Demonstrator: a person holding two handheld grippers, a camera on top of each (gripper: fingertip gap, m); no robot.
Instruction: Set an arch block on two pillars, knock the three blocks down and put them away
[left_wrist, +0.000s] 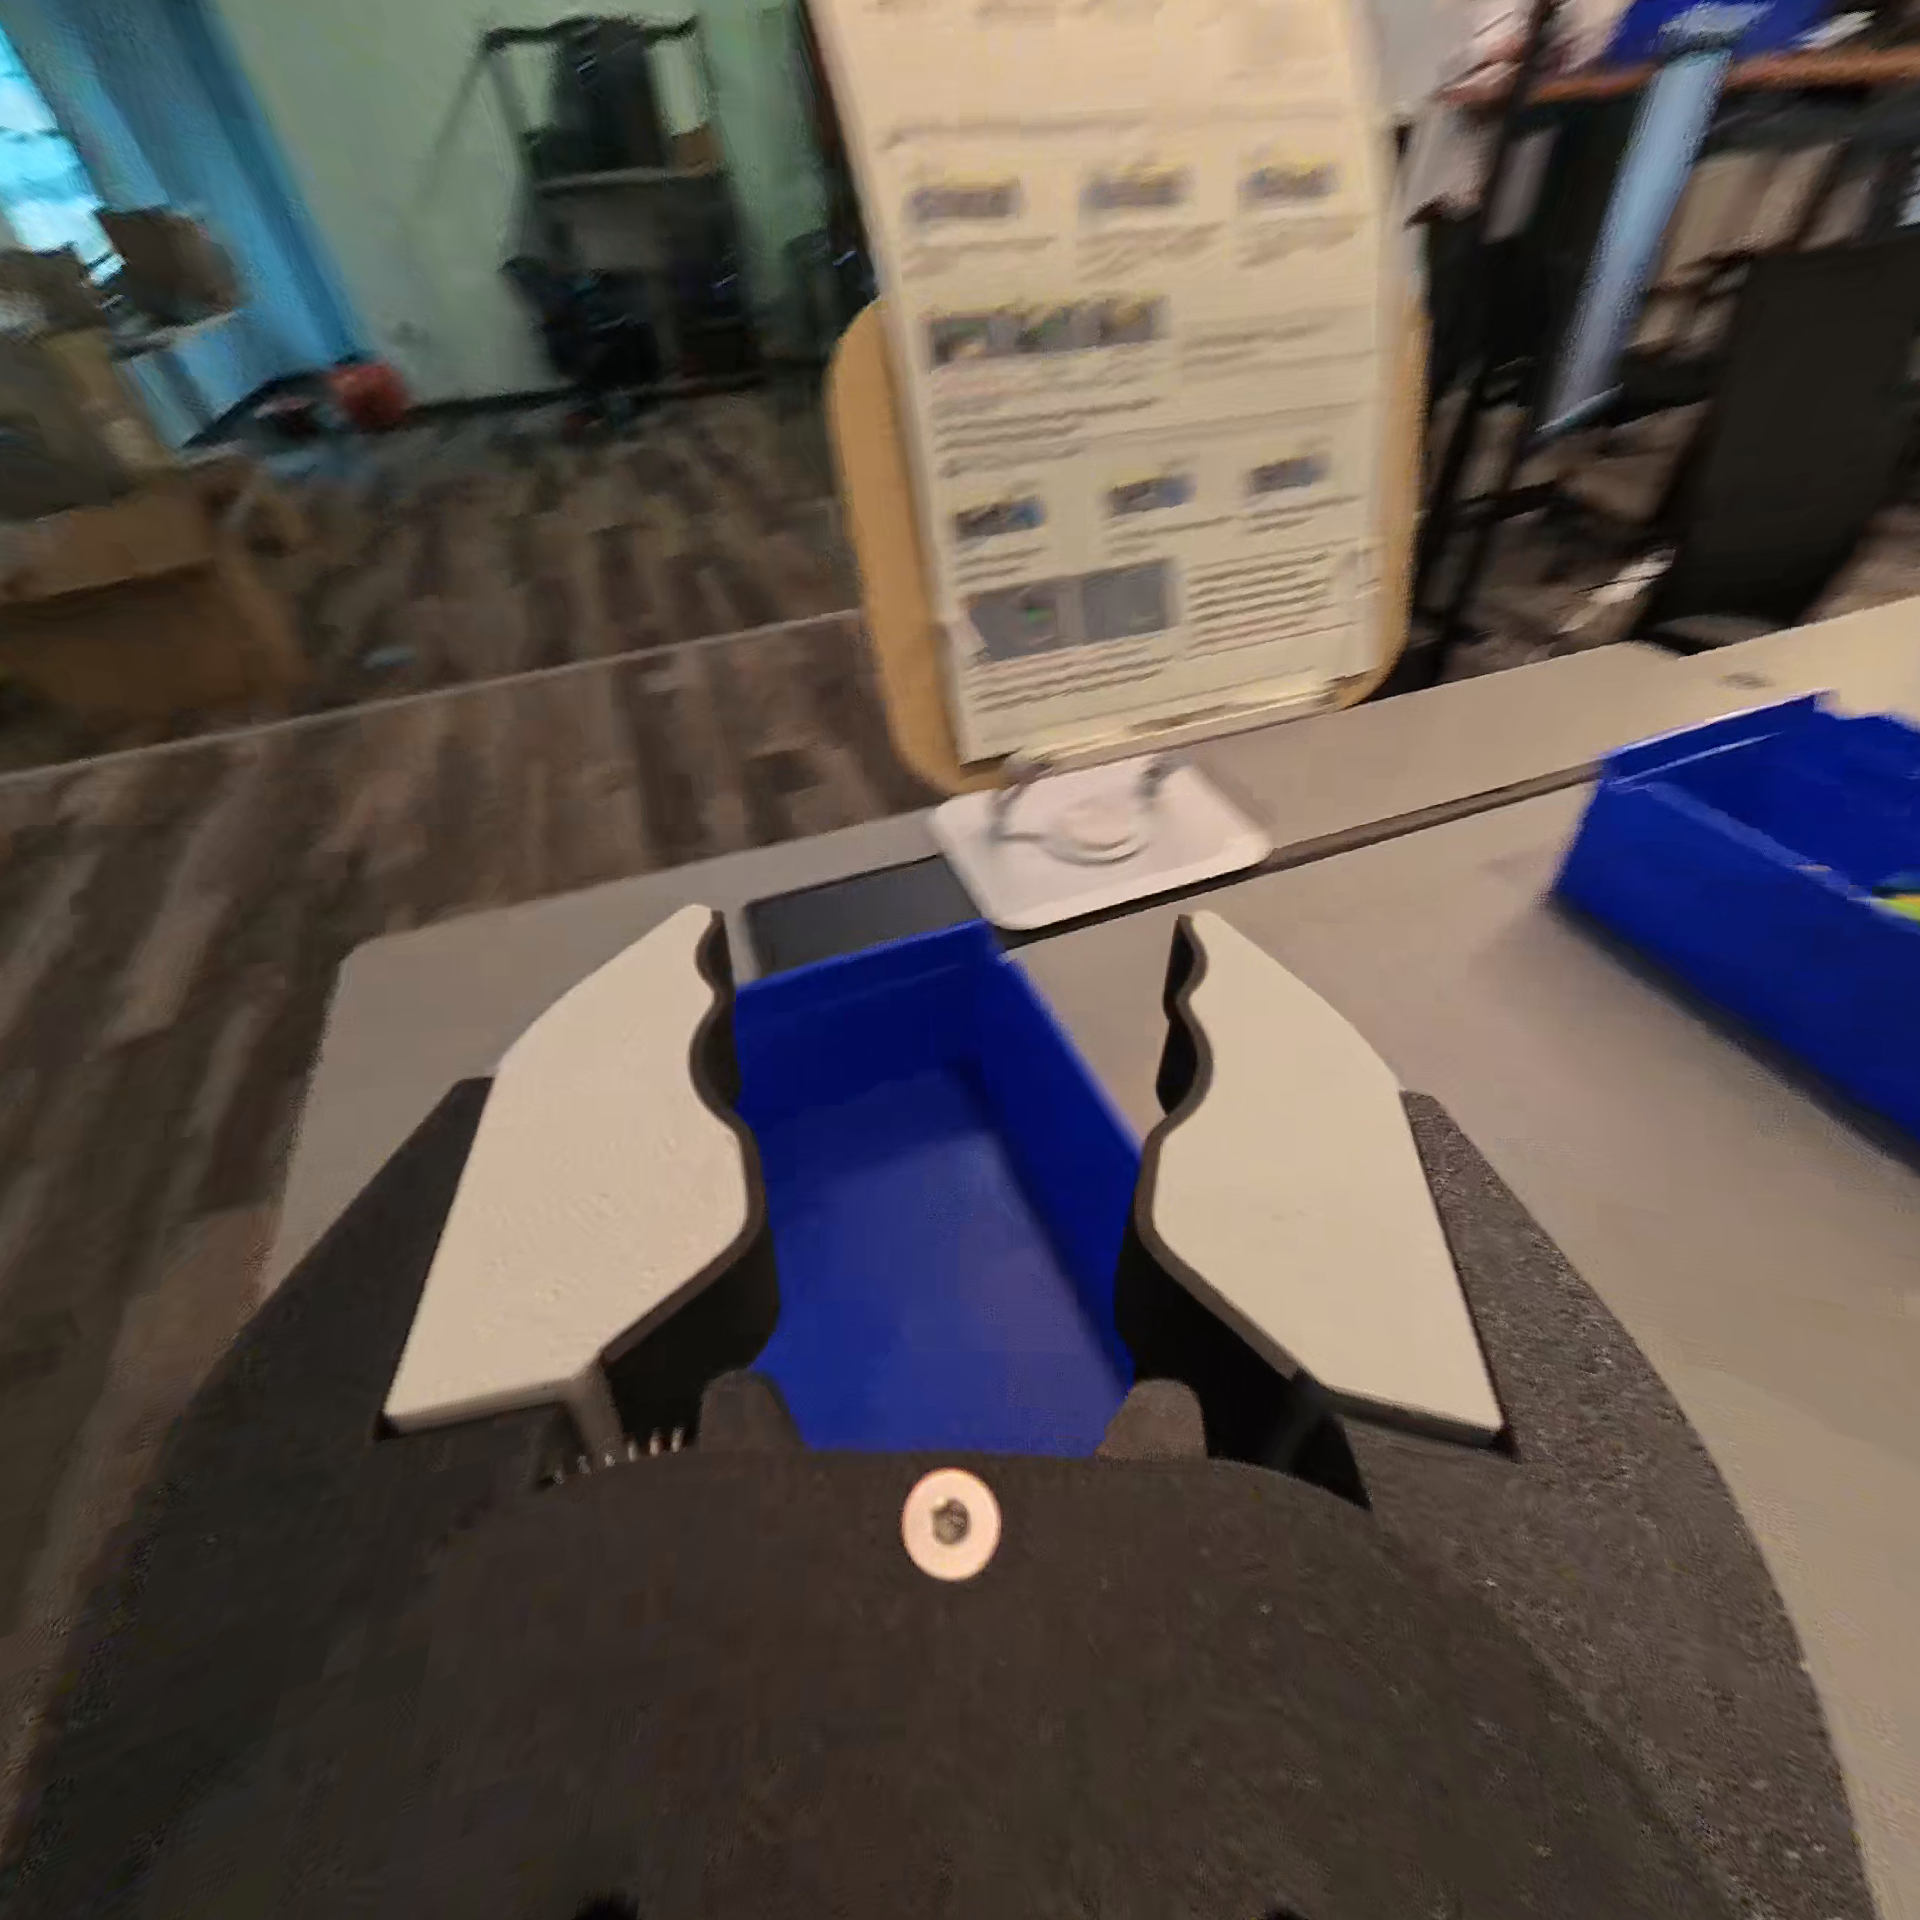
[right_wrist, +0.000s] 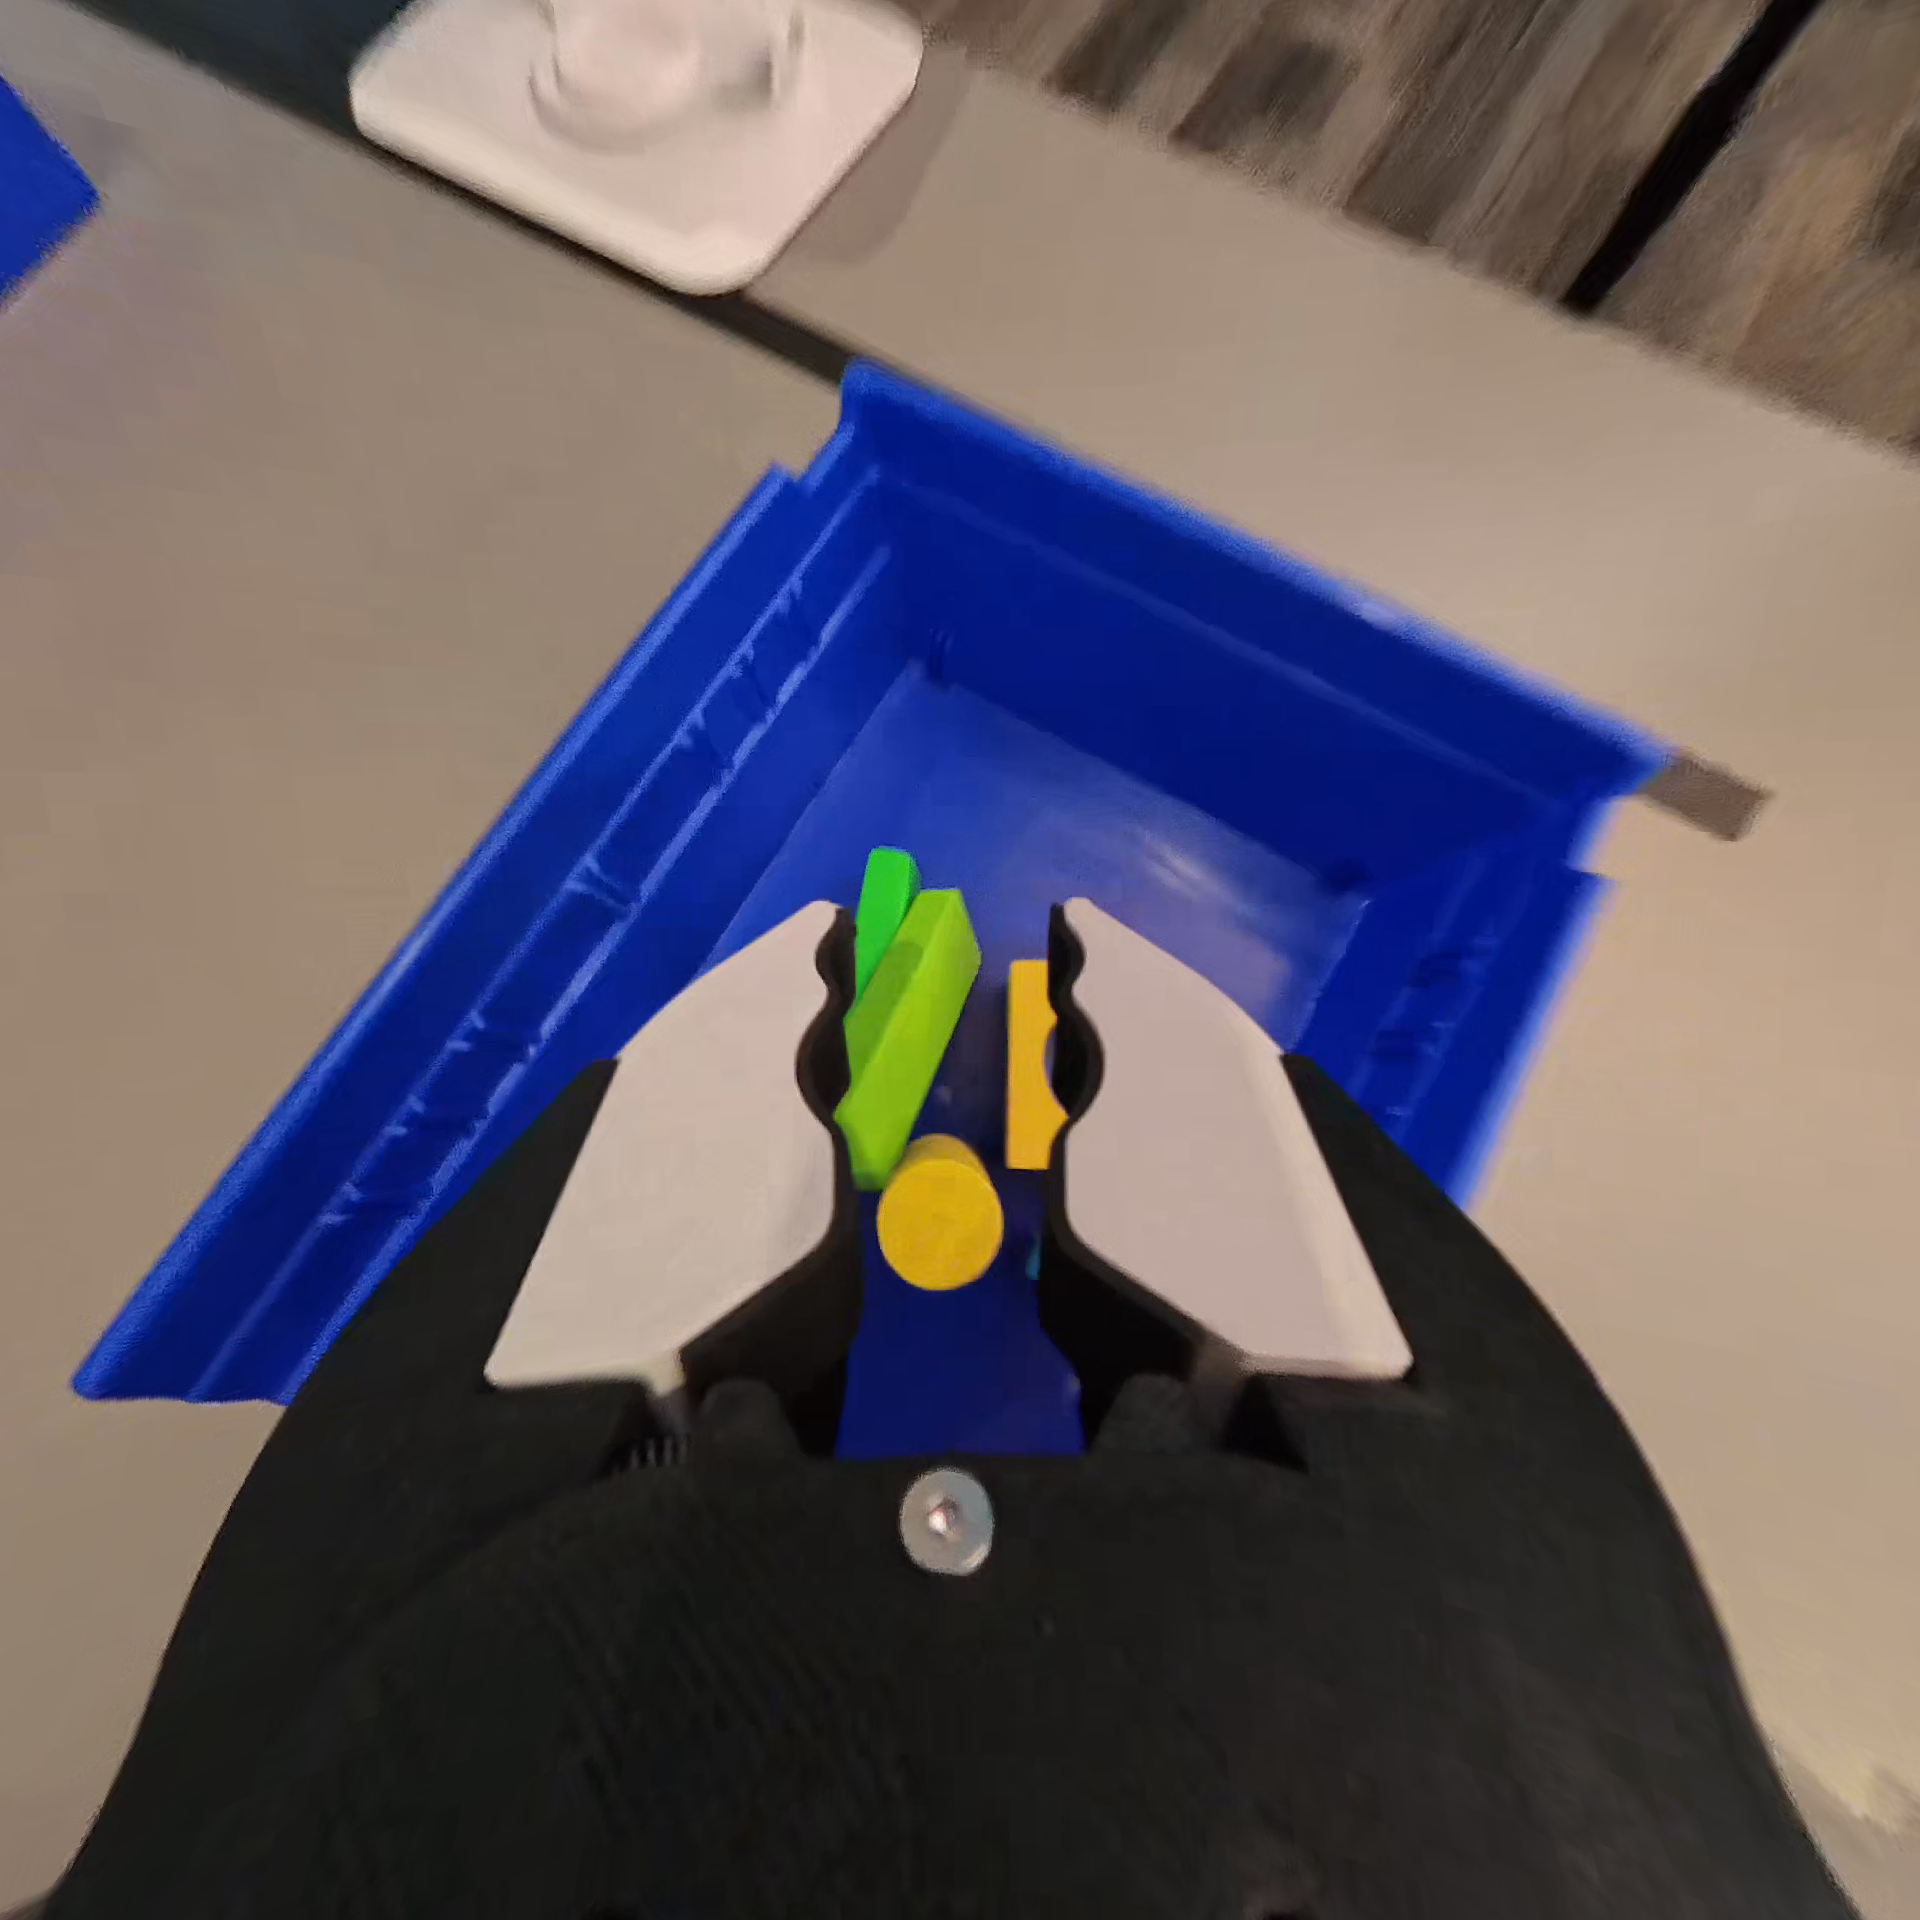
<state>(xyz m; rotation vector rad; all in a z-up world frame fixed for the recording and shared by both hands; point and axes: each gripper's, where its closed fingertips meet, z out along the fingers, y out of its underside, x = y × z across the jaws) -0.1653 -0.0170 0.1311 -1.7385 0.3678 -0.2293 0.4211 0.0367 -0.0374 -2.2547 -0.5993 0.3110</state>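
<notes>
Left wrist view: my left gripper (left_wrist: 943, 1023) hangs released, jaws spread wide with nothing between them. Straight below the gap sits a blue bin (left_wrist: 1081, 1060) on the grey table (left_wrist: 1455, 1299); the part of its floor I can see between the fingers is bare. Just past the bin's far wall lies a dark flat slab (left_wrist: 857, 914), possibly a phone. Beyond that, a white square base (left_wrist: 1174, 862) carries an upright instruction sheet (left_wrist: 1122, 395) backed by cardboard. At the right edge I see a second blue bin (left_wrist: 1756, 935), with a scrap of green and yellow showing inside. The frame is motion-blurred.

Right wrist view: my right gripper (right_wrist: 945, 925) hovers over the second blue bin (right_wrist: 1195, 582), jaws parted and gripping nothing. The blocks lie in the bin below. A light green bar block (right_wrist: 914, 1029) leans across a darker green block (right_wrist: 883, 894). A yellow cylinder (right_wrist: 940, 1226) lies just beside the bar's near end; I cannot tell whether they touch. An orange-yellow arch block (right_wrist: 1027, 1060) lies to the right, partly hidden by the right finger (right_wrist: 1174, 1143). The white base (right_wrist: 644, 145) shows at the top left, on the table (right_wrist: 312, 571). This frame is blurred too.
</notes>
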